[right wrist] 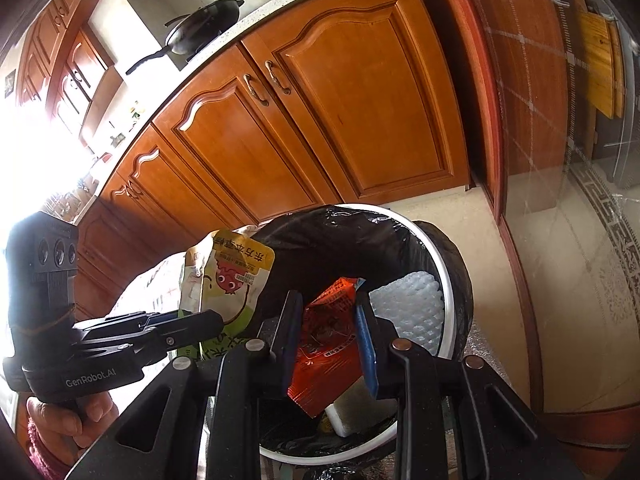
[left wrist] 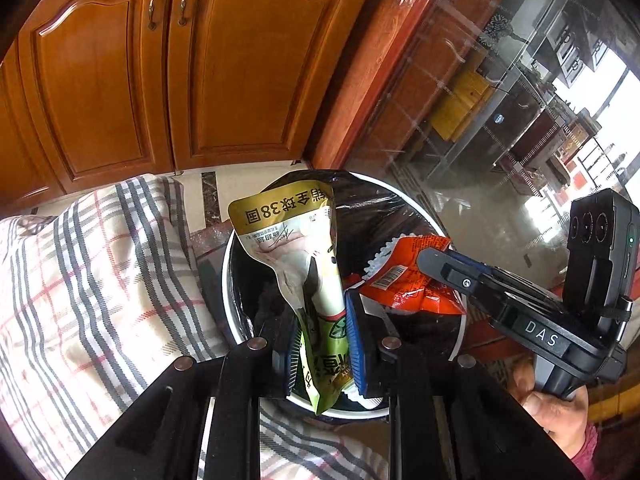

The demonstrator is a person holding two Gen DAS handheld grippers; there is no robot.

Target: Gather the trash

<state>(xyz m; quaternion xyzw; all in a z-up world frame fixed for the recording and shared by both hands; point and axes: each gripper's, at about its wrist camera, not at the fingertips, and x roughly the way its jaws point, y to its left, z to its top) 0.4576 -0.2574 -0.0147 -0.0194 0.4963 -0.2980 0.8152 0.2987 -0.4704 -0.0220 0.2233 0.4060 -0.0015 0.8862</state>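
Note:
A white-rimmed trash bin [left wrist: 230, 276] [right wrist: 446, 264] lined with a black bag stands on the floor under both grippers. My left gripper [left wrist: 322, 344] is shut on a gold, white and green snack pouch [left wrist: 292, 232], which sticks up over the bin's mouth. My right gripper [right wrist: 330, 344] is shut on a crumpled red wrapper [right wrist: 324, 344], held just above the bin's opening. In the left wrist view the red wrapper [left wrist: 404, 280] and the right gripper [left wrist: 430, 260] reach in from the right. In the right wrist view the pouch [right wrist: 230, 276] and the left gripper [right wrist: 208, 320] come in from the left.
White foam [right wrist: 408, 304] and a white block [right wrist: 356, 410] lie inside the bin. Wooden cabinet doors [left wrist: 160, 72] [right wrist: 320, 120] rise behind it. A plaid cloth [left wrist: 88, 280] lies to its left. A glass door [left wrist: 520, 120] stands at right. A hand [left wrist: 556, 404] holds the right gripper's handle.

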